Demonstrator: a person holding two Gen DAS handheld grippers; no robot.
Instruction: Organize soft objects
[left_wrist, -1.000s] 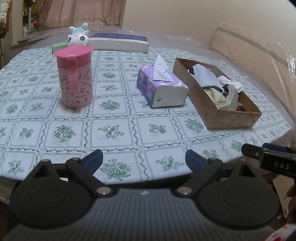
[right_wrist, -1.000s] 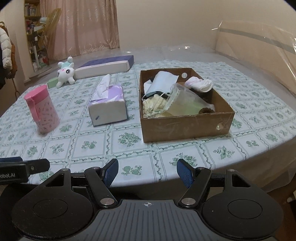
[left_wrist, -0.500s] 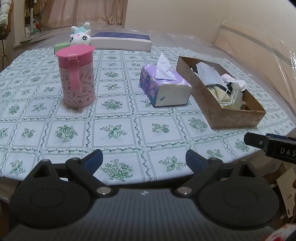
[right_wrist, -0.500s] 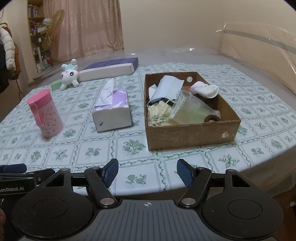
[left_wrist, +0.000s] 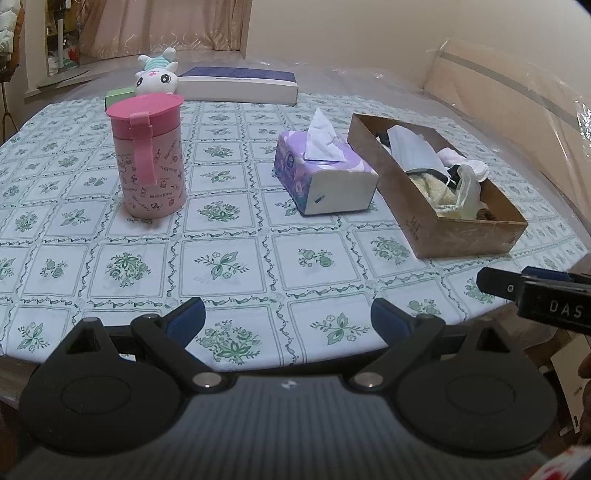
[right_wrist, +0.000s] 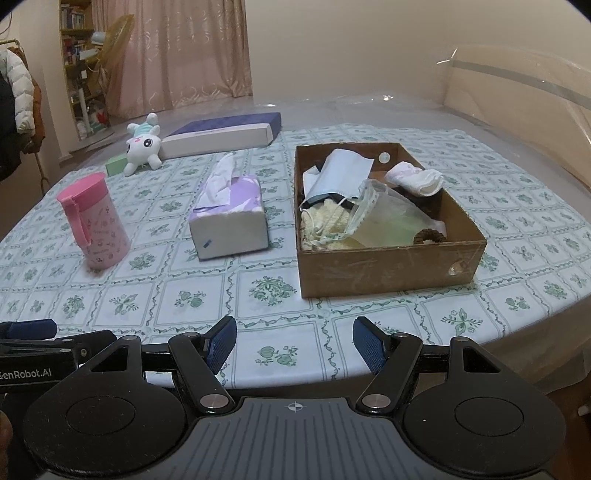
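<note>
Both grippers, left gripper (left_wrist: 287, 317) and right gripper (right_wrist: 294, 341), hang spread and empty over the table's (right_wrist: 258, 295) near edge; cardboard box (right_wrist: 388, 264) of soft things at one o'clock, plush bunny (right_wrist: 142, 146) at eleven

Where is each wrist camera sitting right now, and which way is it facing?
Left wrist: on the left hand-held gripper, open, at the near table edge, facing the pink cup; the right hand-held gripper shows at right.
Right wrist: on the right hand-held gripper, open, facing the cardboard box.
Shared: the tissue box and plush toy.
</note>
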